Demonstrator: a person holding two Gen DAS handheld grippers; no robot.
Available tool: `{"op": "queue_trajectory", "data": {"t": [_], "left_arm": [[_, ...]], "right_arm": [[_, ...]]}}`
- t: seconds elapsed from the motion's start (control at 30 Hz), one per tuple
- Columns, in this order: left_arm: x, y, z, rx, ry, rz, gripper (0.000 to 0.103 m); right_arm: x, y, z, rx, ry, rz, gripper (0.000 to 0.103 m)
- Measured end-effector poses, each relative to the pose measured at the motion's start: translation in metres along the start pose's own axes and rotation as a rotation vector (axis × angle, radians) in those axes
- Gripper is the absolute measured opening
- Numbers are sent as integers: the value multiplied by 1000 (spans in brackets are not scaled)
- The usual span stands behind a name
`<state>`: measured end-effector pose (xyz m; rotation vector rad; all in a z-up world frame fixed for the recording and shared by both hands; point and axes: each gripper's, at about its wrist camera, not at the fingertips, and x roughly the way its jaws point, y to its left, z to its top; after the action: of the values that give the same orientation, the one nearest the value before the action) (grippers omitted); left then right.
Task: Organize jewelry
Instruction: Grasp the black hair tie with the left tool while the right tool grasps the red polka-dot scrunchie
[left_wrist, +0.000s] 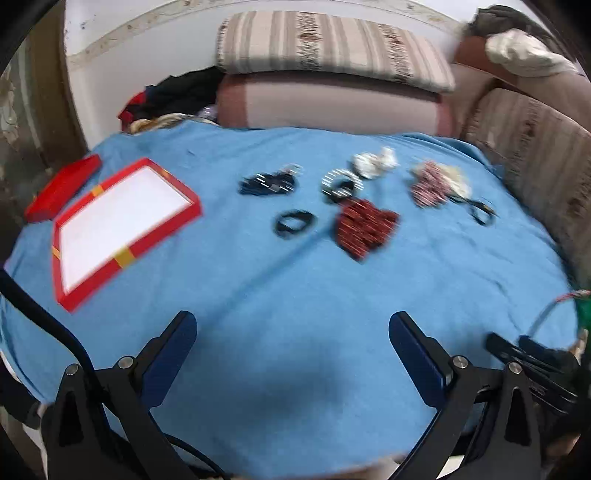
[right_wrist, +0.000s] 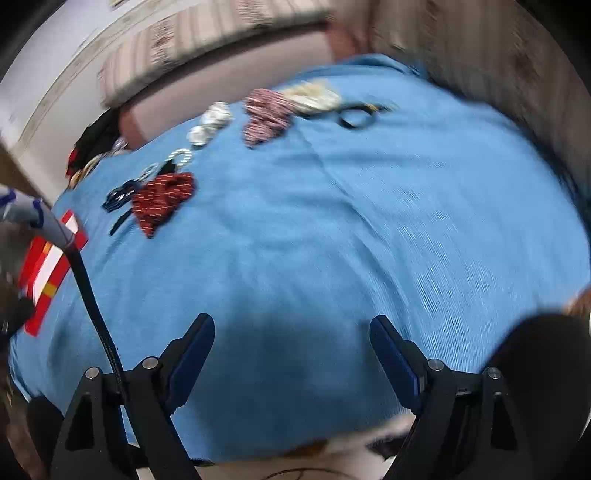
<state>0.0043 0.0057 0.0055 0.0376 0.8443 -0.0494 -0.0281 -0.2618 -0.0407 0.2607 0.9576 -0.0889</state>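
Left wrist view shows my left tool with its blue-padded fingers spread wide and nothing between them, hanging over bare blue cloth that covers the table. Ahead of that tool and off to its left lies the open red cardboard box with a white lining, and the red lid sits just beyond it, touching or nearly so; I cannot tell which. Straight ahead of the fingers, well apart from them, the jewelry is scattered: a dark red beaded bundle, a black ring-shaped band just left of it, a dark blue beaded piece farther out, a white beaded bracelet around a black piece, a crumpled white piece, a pink-and-white beaded bundle and a black loop off to the right. The picture is blurred, so finer detail is lost to me.

Right wrist view has my right tool also spread wide and empty above the cloth. From here the red bundle lies ahead and to the left, the pink-and-white bundle farther ahead, and the box sits at the far left, partly hidden by a black cable.
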Motion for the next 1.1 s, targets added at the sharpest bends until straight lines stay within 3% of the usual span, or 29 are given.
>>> {"op": "queue_trajectory", "data": {"t": [0.13, 0.3, 0.37, 0.43, 0.47, 0.83, 1.0, 1.07, 1.1], "left_arm": [[26, 30, 32, -49, -23, 45, 103], [76, 50, 67, -59, 13, 28, 103], [94, 52, 75, -49, 37, -1, 95], [118, 53, 84, -43, 90, -50, 78], [128, 53, 86, -43, 113, -68, 76], [201, 49, 96, -65, 240, -208, 67], [206, 34, 95, -32, 224, -200, 66], [205, 28, 94, -26, 219, -202, 42], [205, 24, 92, -14, 225, -186, 17]], "right_arm": [[11, 32, 42, -141, -33, -26, 90], [52, 62, 83, -185, 15, 69, 89], [65, 77, 91, -209, 14, 84, 86], [75, 88, 97, -224, 8, 107, 81], [81, 93, 99, -226, 9, 118, 81], [135, 119, 116, -191, 68, 147, 71], [149, 130, 117, -207, 79, 136, 65], [151, 132, 117, -215, 75, 124, 57], [152, 134, 118, -218, 73, 123, 48]]}}
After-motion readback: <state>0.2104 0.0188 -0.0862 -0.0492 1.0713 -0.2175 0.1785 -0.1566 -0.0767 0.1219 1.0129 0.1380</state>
